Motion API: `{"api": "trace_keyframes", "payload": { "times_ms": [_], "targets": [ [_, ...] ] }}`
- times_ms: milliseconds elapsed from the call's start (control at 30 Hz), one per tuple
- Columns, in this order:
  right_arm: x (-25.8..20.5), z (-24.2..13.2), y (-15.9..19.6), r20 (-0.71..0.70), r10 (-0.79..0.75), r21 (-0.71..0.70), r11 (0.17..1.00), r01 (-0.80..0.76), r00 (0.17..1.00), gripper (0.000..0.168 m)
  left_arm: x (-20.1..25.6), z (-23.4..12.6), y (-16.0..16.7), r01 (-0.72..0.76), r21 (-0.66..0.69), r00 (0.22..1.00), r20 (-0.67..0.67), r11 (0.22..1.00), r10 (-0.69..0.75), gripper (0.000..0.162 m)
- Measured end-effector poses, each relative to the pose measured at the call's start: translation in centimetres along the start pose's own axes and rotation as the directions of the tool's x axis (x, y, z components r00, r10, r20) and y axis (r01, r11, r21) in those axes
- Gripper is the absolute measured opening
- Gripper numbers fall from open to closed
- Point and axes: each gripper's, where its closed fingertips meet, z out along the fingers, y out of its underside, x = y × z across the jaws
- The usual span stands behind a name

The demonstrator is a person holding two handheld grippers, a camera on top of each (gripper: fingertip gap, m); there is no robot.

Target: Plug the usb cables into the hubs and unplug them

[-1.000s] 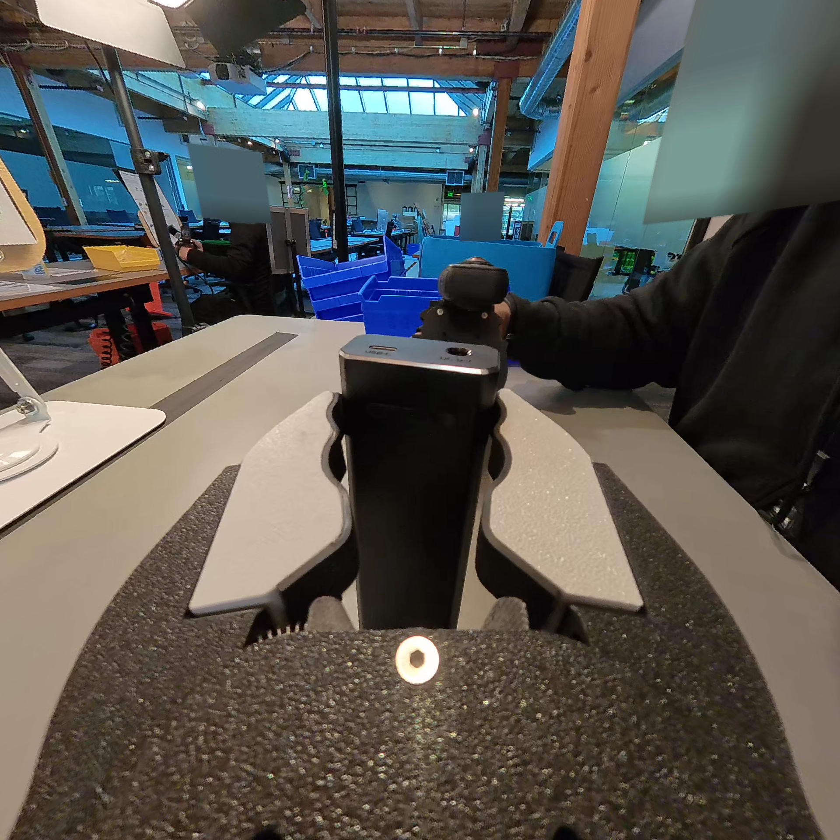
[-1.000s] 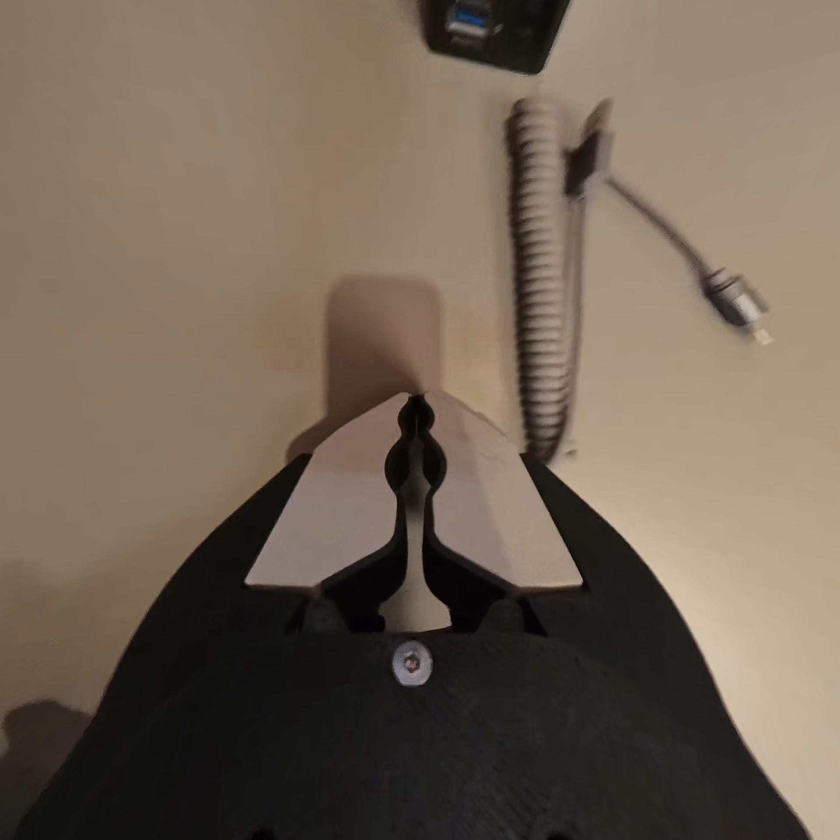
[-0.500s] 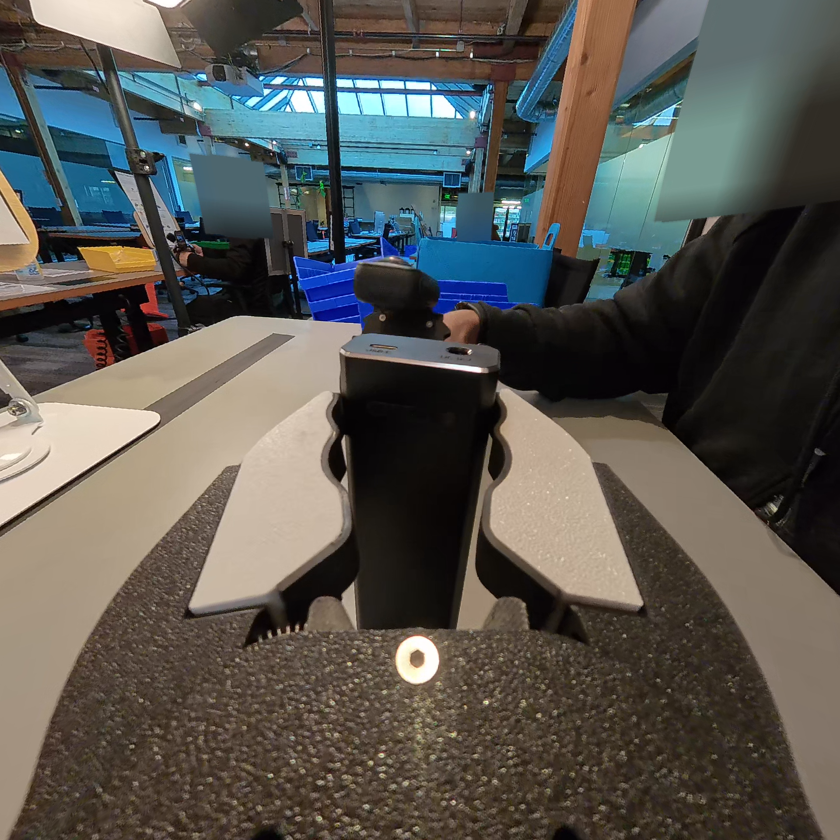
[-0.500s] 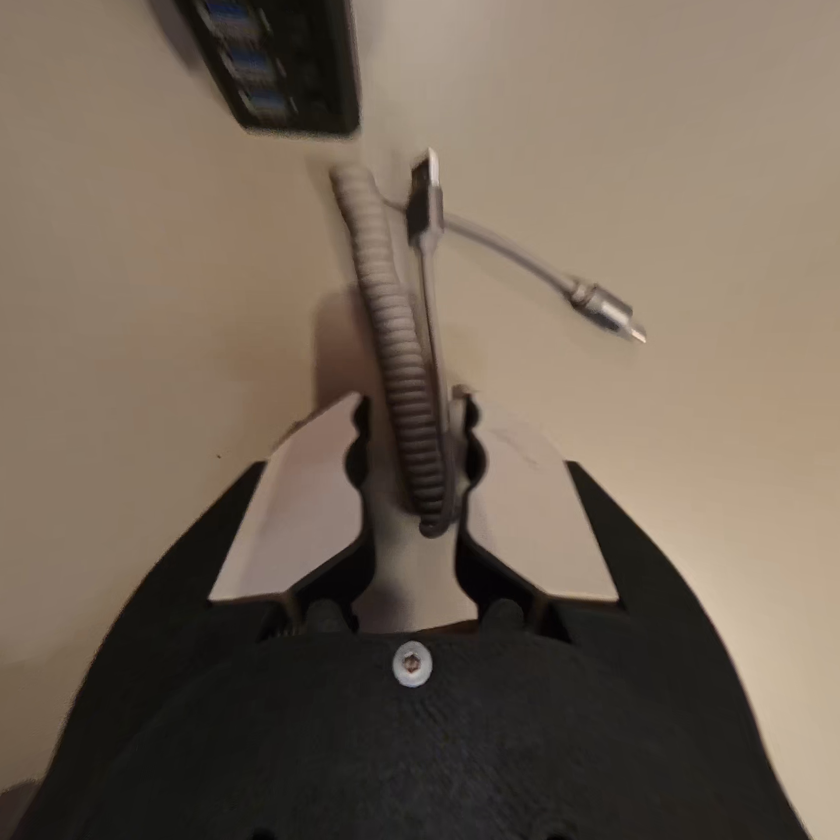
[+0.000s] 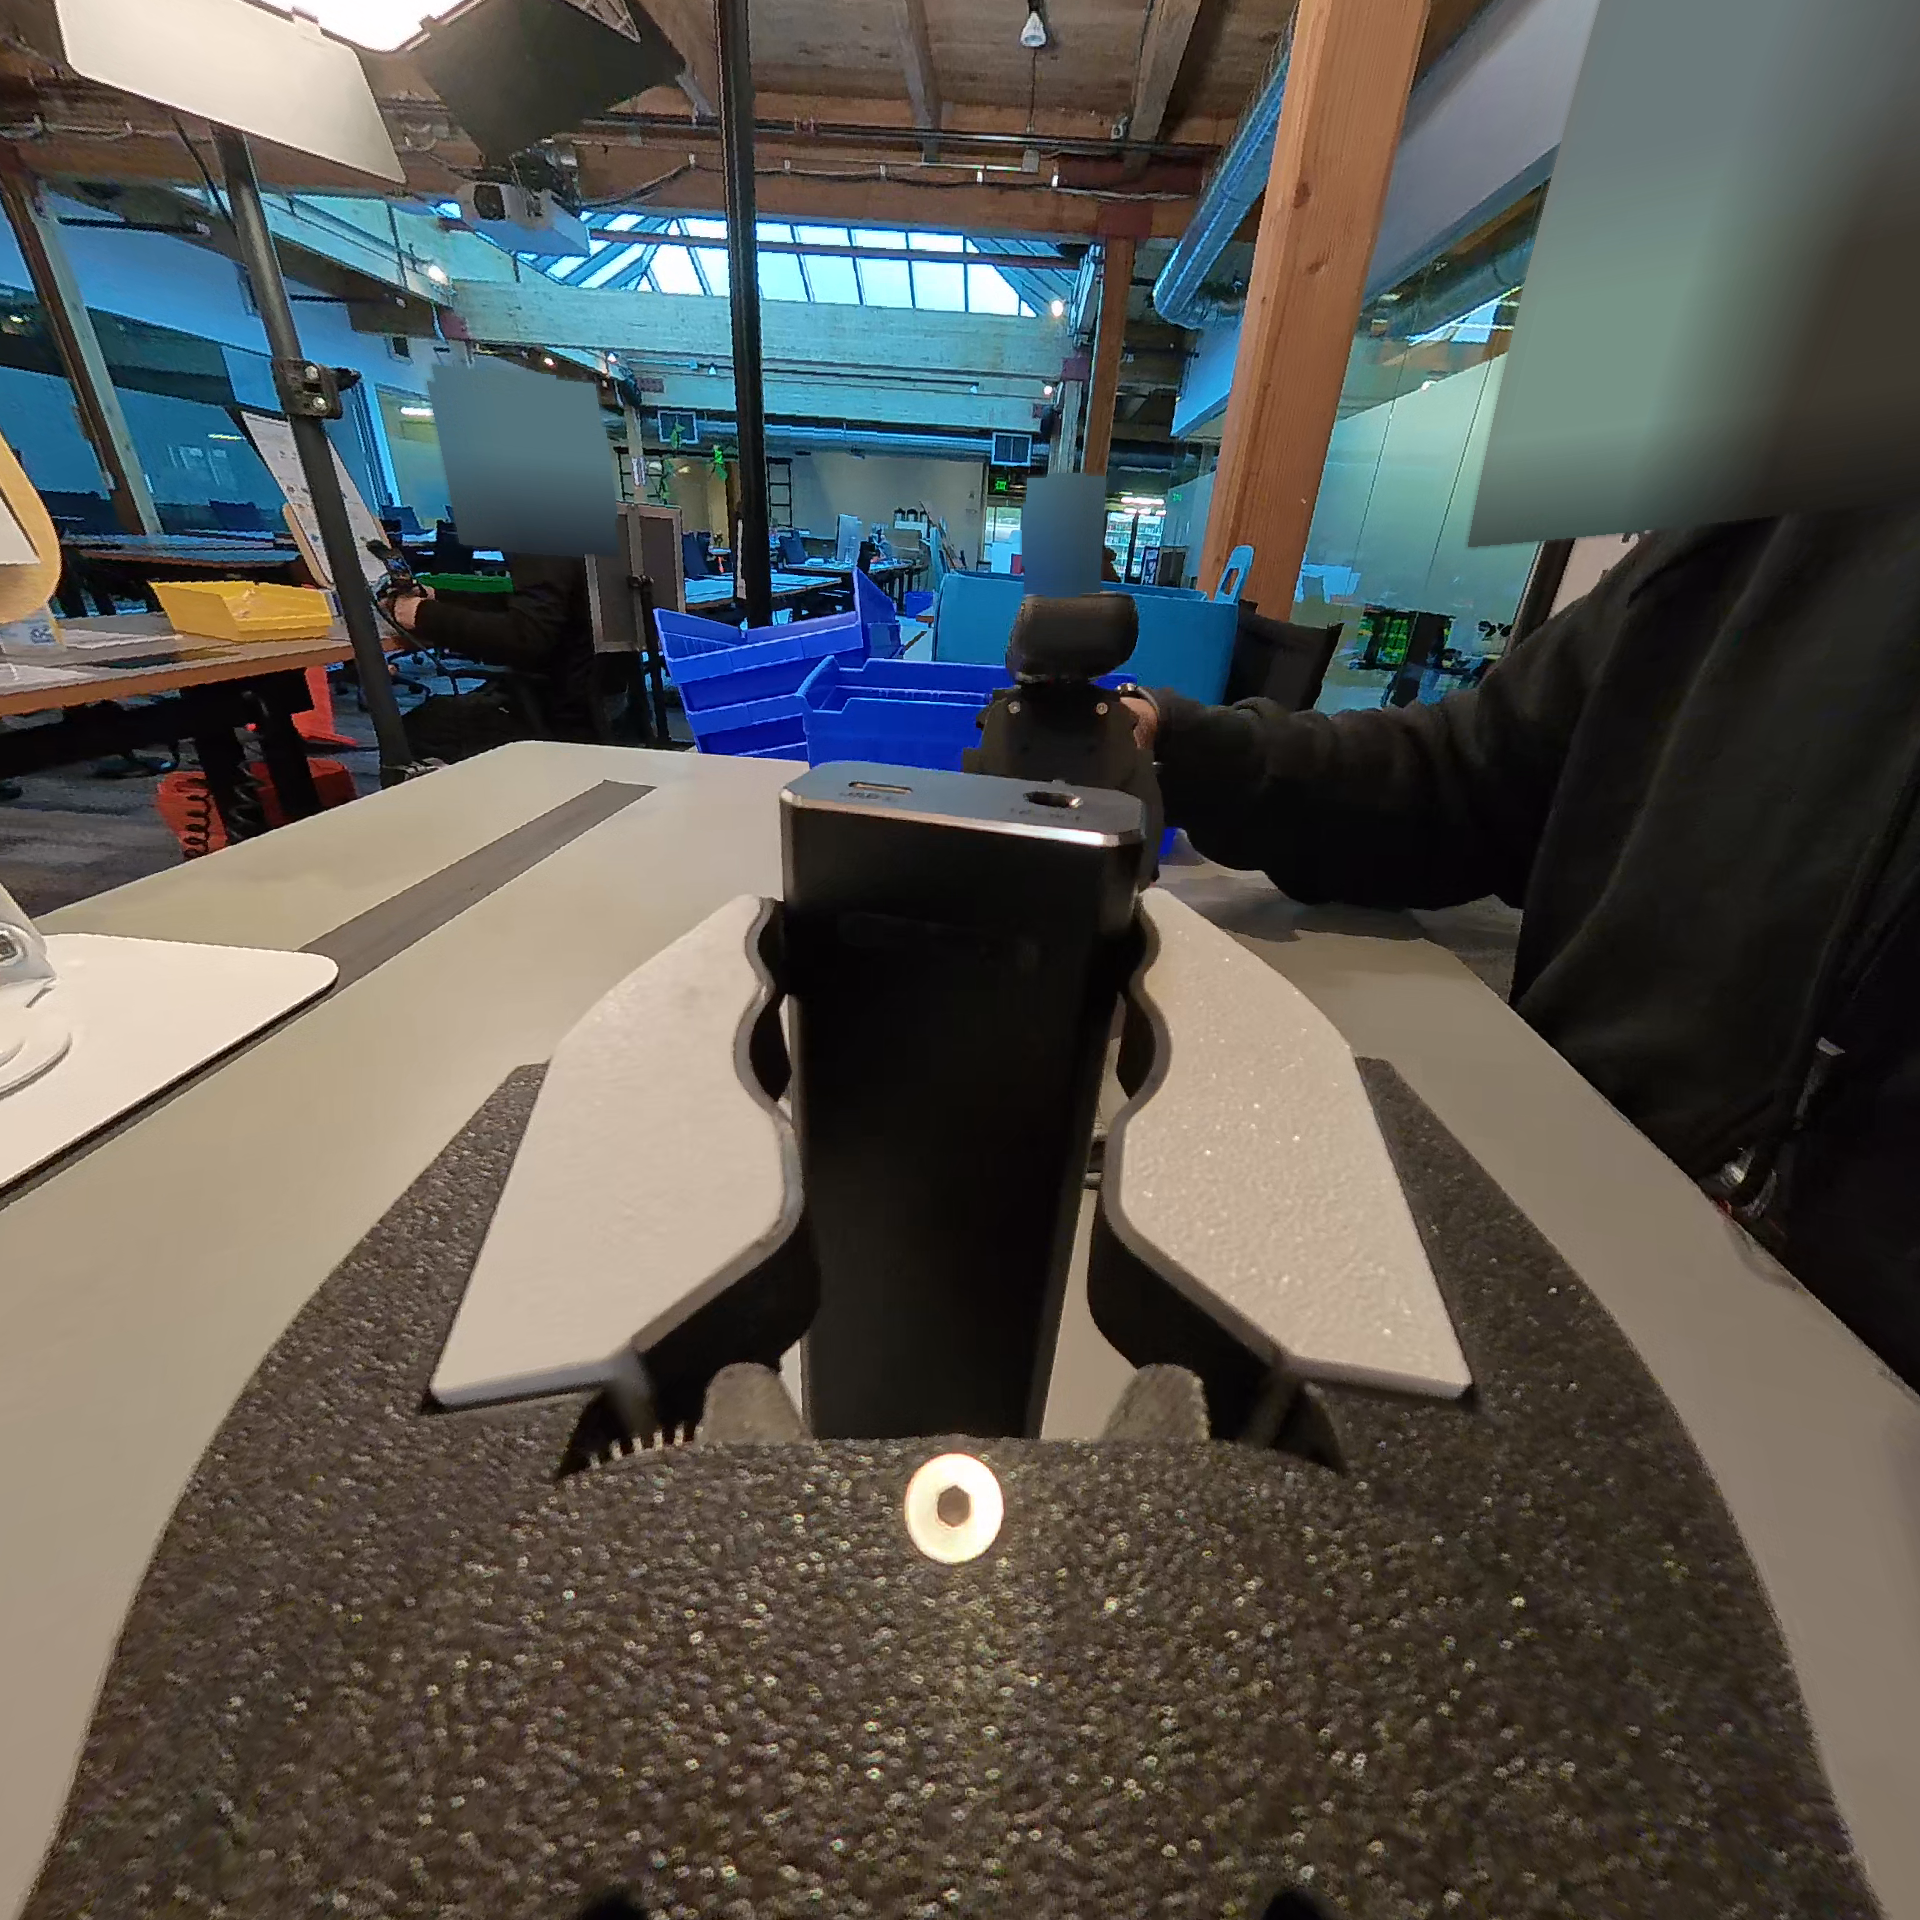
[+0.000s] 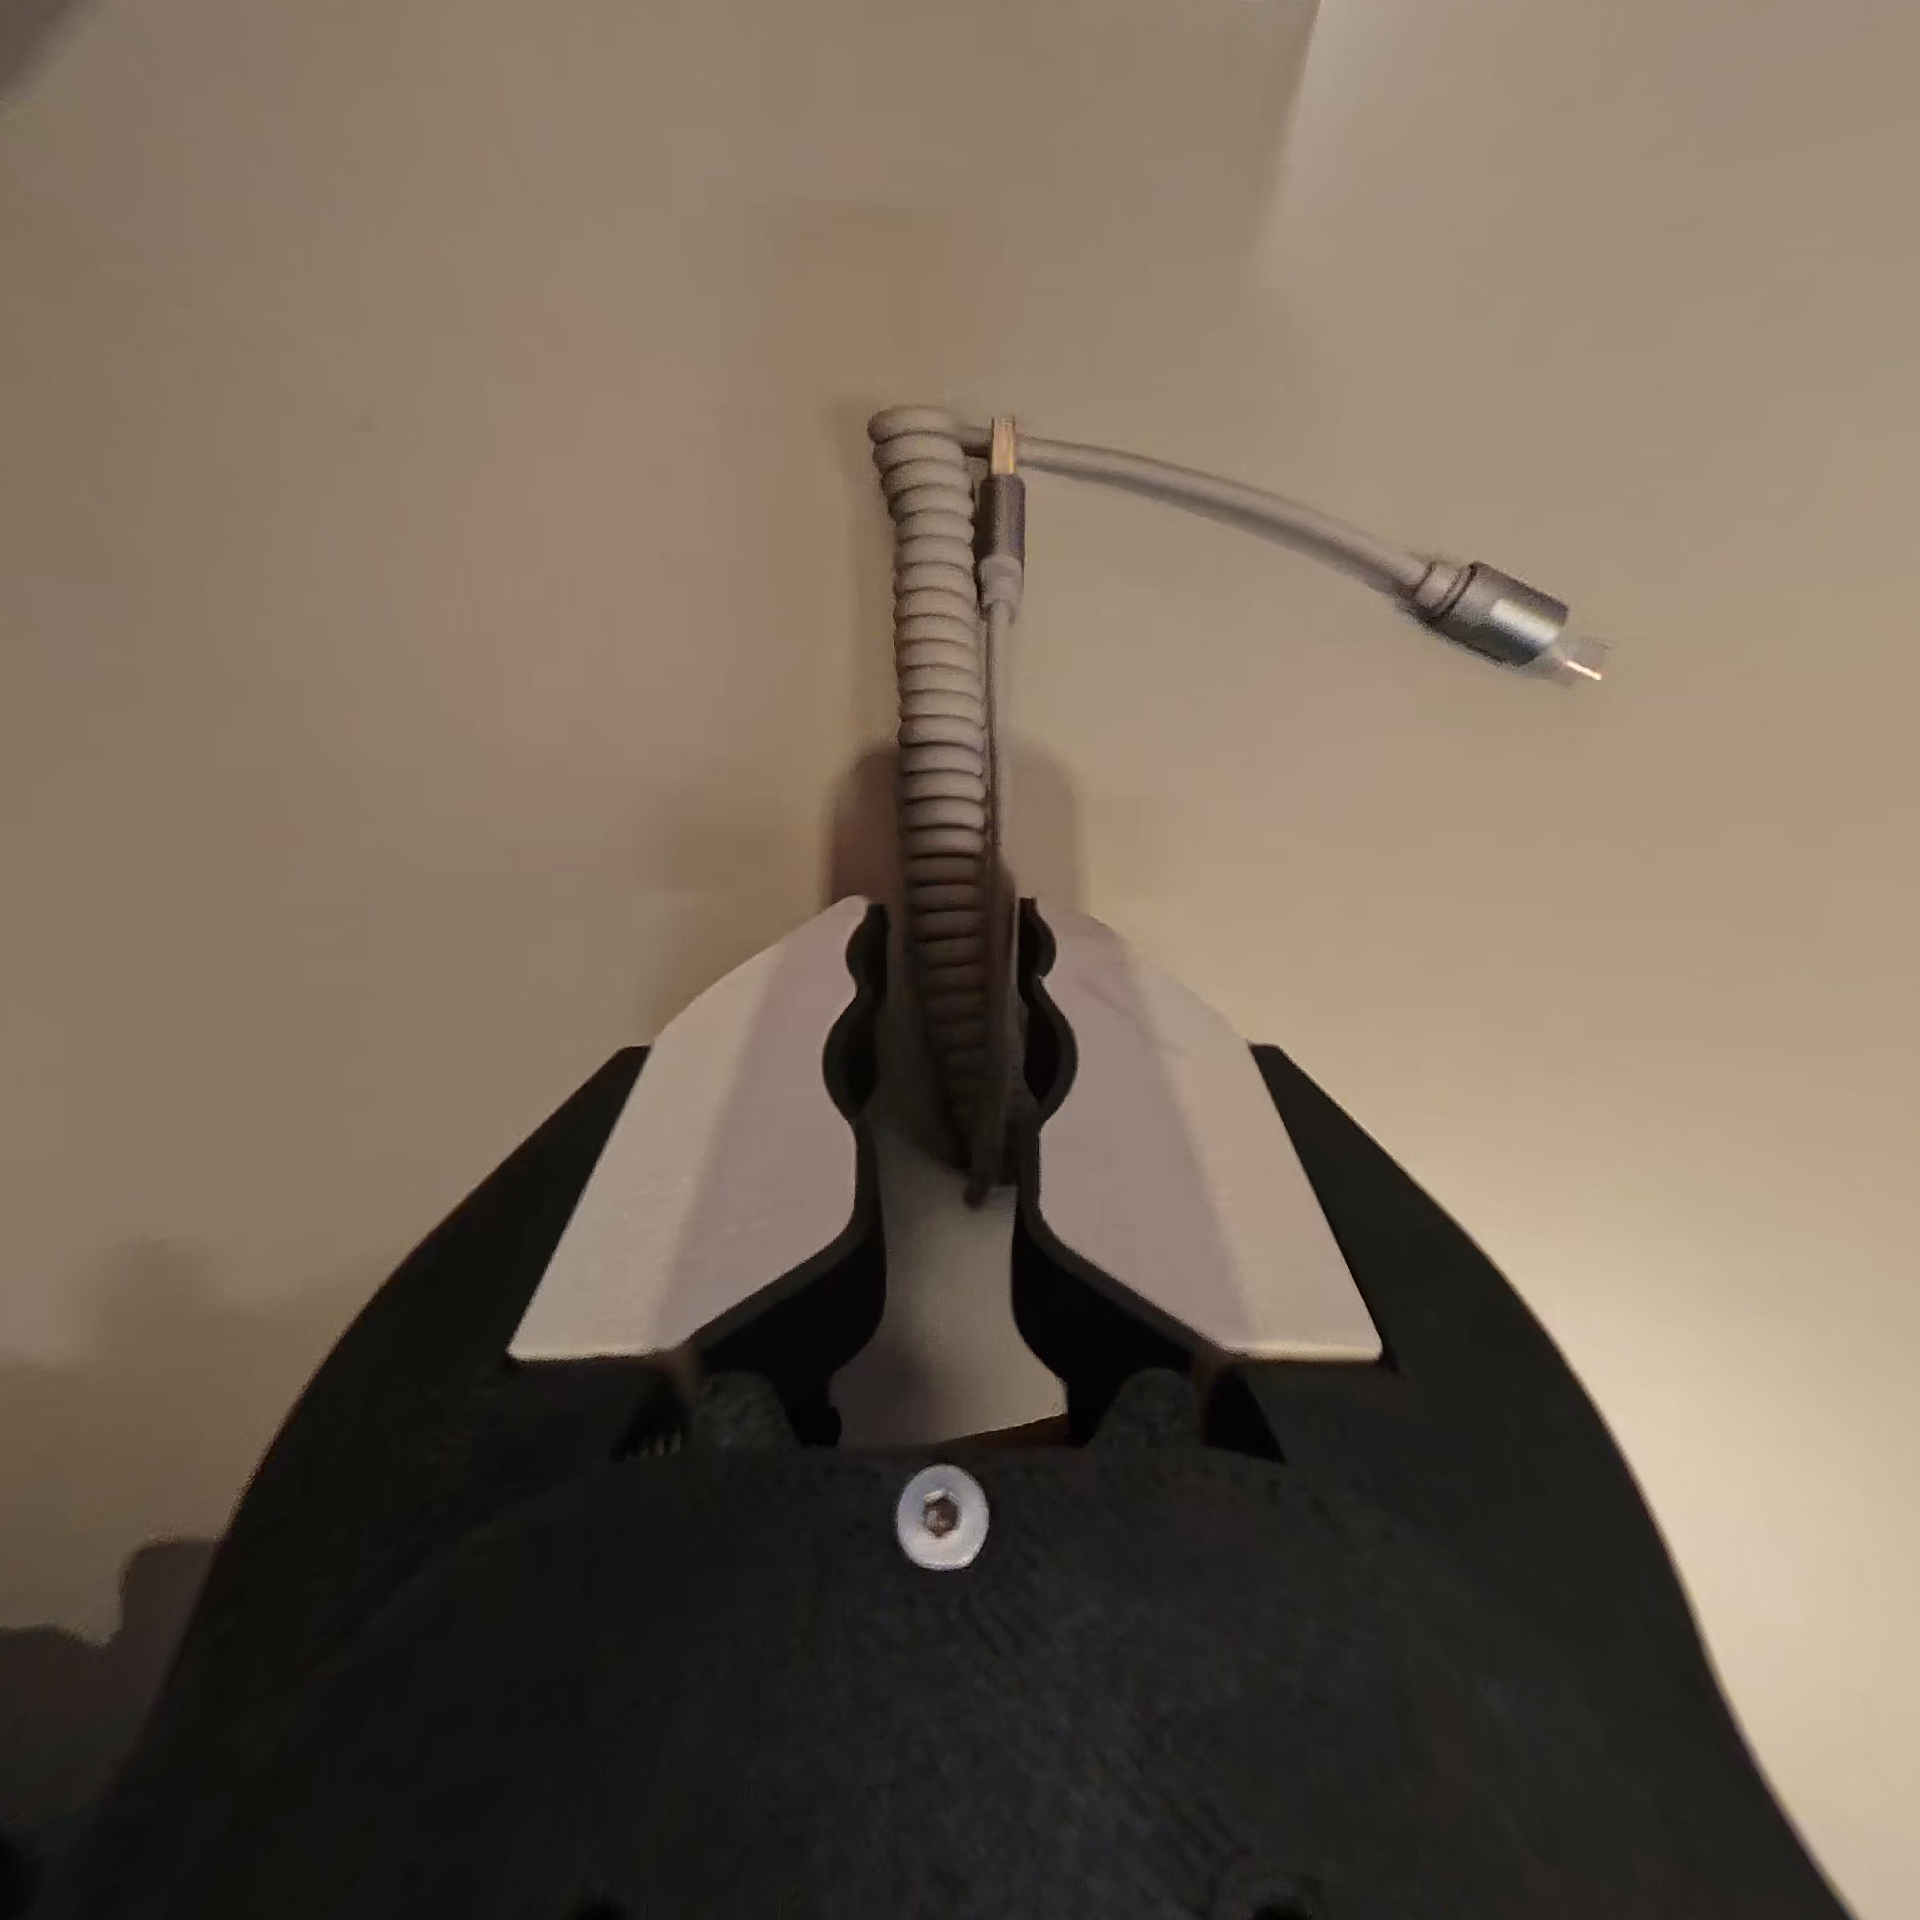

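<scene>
1. The left tongs [image 5: 951, 935] are closed on a black hub [image 5: 940, 1091], one finger pressed to each long side. The hub stands lengthwise between them, its silver end with two ports facing away from the camera.
2. The hub is held just above a grey counter [image 5: 312, 1122].
3. Beyond the hub, the right tongs [image 5: 1065, 717] show from outside, pointing down at the counter, held by a person in a black sleeve [image 5: 1351, 790].
4. In the right wrist view, the right tongs [image 6: 956, 935] straddle a grey coiled cable [image 6: 930, 727] lying on the counter [image 6: 416, 623]. The fingers stand slightly apart around the coil; I cannot tell whether they pinch it.
5. A flat plug [image 6: 1003, 509] lies beside the coil's far end. A short straight lead curves right to a small metal plug [image 6: 1507, 618].
</scene>
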Motion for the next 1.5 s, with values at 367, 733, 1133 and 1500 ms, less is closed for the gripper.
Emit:
{"api": "trace_keyframes", "payload": {
  "times_ms": [367, 733, 1133, 1500],
  "targets": [
    [5.6, -0.7, -3.5, -0.177, 0.364, 0.166, 0.927, -0.337, 0.915, 0.034, 0.1, -0.1, 0.1, 0.030, 0.005, 0.999, -0.012, 1.000, -0.030, 0.063],
    [9.7, 3.2, -5.4, -0.350, 0.632, 0.215, 0.773, -0.597, 0.692, 0.052, -0.1, -0.4, -0.4, 0.030, 0.012, 1.000, 0.003, 0.999, -0.030, 0.065],
    [9.6, 5.4, -7.1, -0.373, 0.553, 0.070, 0.818, -0.571, 0.745, 0.050, -0.3, -0.5, -0.7, 0.025, 0.000, 1.000, 0.015, 1.000, -0.025, 0.064],
    [9.0, 5.8, -7.1, -0.357, 0.471, 0.071, 0.875, -0.479, 0.807, 0.012, -0.4, -1.6, -2.4, -0.019, 0.018, 0.999, 0.047, 1.000, 0.018, 0.063]
  ]
}}
